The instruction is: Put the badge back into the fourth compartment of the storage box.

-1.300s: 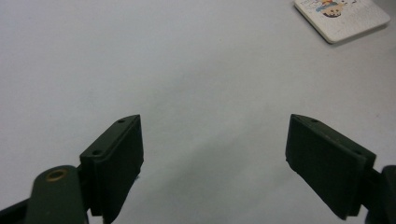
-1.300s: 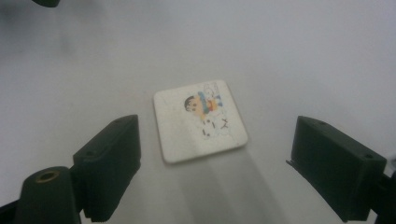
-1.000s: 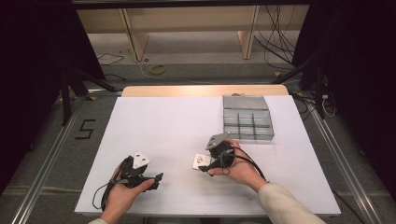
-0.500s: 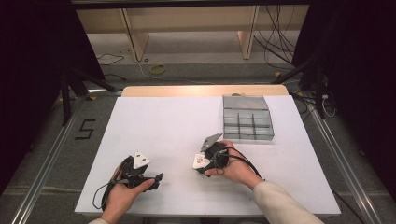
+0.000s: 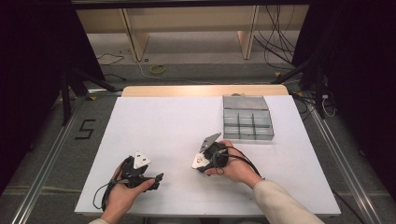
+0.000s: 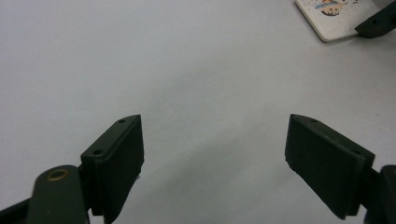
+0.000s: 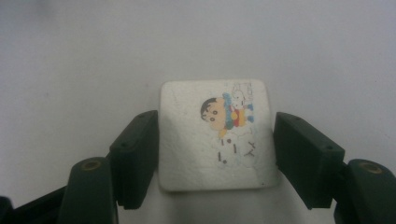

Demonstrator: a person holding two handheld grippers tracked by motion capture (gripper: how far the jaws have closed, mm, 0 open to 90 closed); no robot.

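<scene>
A white square tile with a cartoon picture lies on the white table in front of the person. My right gripper has just been closing, and its pads now press on the tile's two opposite edges. From above, the right gripper sits over the tile at centre front, held in the right hand. My left gripper stands open over bare table with nothing between its jaws. It rests at the front left and points toward the tile.
A clear plastic organiser box with several compartments stands at the back right of the table. A wooden strip runs along the far edge. Cables trail from both grippers toward the front edge.
The right gripper has tipped slightly leftward over the tile and its jaws have closed onto it. The left hand and its gripper have stayed still.
</scene>
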